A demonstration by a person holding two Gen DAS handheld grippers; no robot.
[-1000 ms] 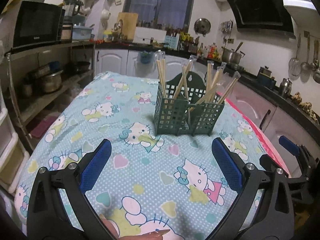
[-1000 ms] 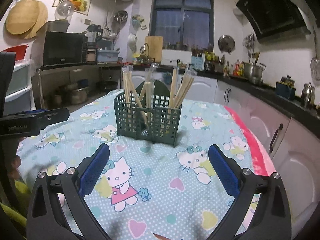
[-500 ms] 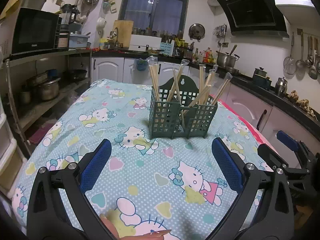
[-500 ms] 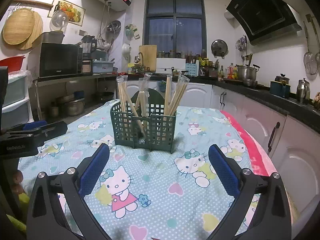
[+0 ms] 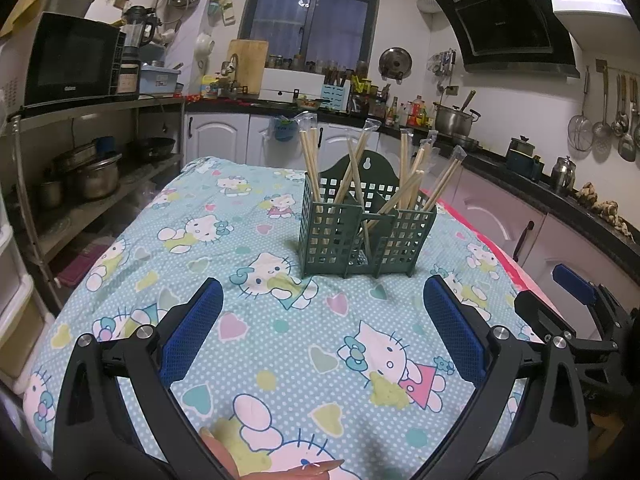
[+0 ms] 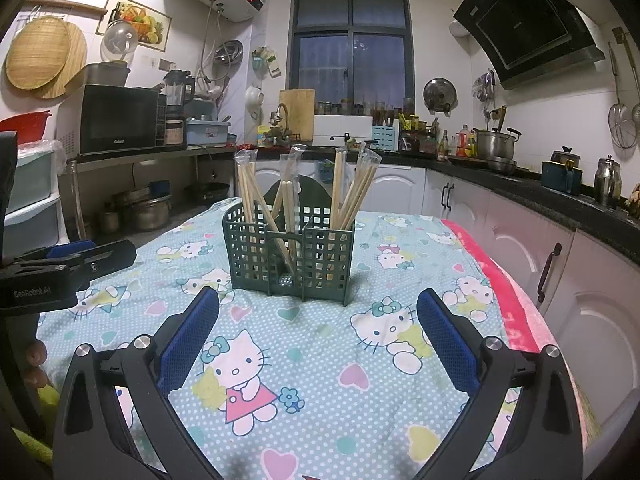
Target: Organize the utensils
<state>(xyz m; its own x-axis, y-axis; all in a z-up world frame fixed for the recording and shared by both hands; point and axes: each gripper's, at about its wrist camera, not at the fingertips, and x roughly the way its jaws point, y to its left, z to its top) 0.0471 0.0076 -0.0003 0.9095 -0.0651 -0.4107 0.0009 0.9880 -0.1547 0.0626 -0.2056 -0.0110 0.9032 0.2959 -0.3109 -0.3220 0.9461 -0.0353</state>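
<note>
The left gripper (image 5: 322,320) has its blue fingers (image 5: 192,332) wide apart and holds nothing. The right gripper (image 6: 316,324) is also wide apart and empty. Both hang above the cartoon-cat tablecloth (image 6: 360,400). Past them, toward the far edge of the table, the green holder (image 5: 366,236) stands upright with wrapped chopsticks (image 5: 310,160) leaning inside.

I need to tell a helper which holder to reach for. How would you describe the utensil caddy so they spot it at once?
Find the table under the cartoon-cat tablecloth. Near its middle stands a dark green plastic lattice caddy, the only thing on the cloth, with an arched hanging tab at the back. Wrapped wooden chopsticks lean out of its compartments.
</note>
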